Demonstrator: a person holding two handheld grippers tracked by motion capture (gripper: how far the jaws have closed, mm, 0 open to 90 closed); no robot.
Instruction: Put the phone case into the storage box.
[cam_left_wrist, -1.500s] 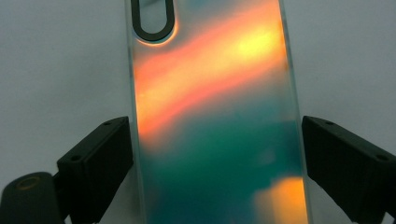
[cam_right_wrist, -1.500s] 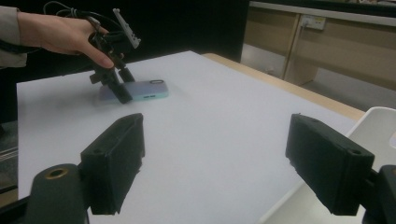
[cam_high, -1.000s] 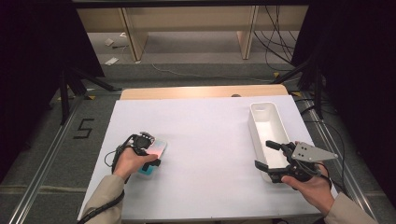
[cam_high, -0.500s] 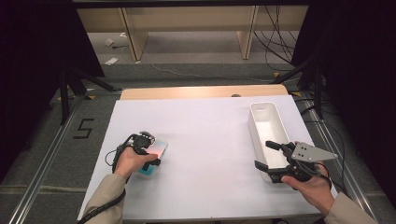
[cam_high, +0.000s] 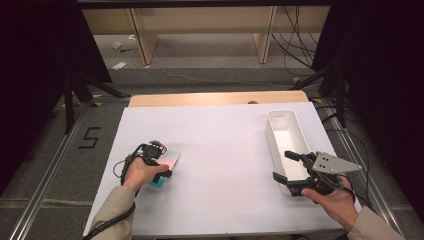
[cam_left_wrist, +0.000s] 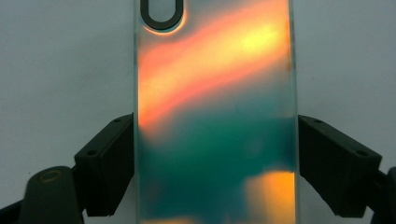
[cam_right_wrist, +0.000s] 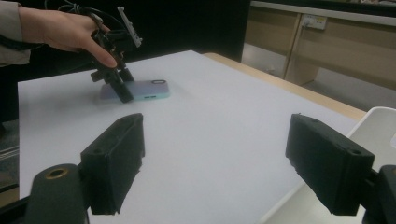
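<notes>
- The phone (cam_high: 166, 164) lies flat, back up, on the white table (cam_high: 225, 150), towards its left side and well apart from the white bin (cam_high: 285, 131) at the right.
- The left gripper (cam_left_wrist: 215, 154) straddles the phone across its width. Its jaws have just been closing, and the pads look to sit right at the long edges, though whether they press yet is hard to tell.
- The right gripper (cam_high: 294, 172) hangs over the near end of the bin with its jaws apart and nothing between them.
- The phone will likely handle as a stiff, thin slab with some weight. Its glossy rainbow back and smooth edges look slippery, and it would not take a drop well.
- The long edges near the middle seem the best place to grip, so that it hangs level.
- In the left gripper view the phone's near end and its top are cut off, and the camera ring (cam_left_wrist: 161, 14) is clipped.
- Its screen side is hidden against the table.
</notes>
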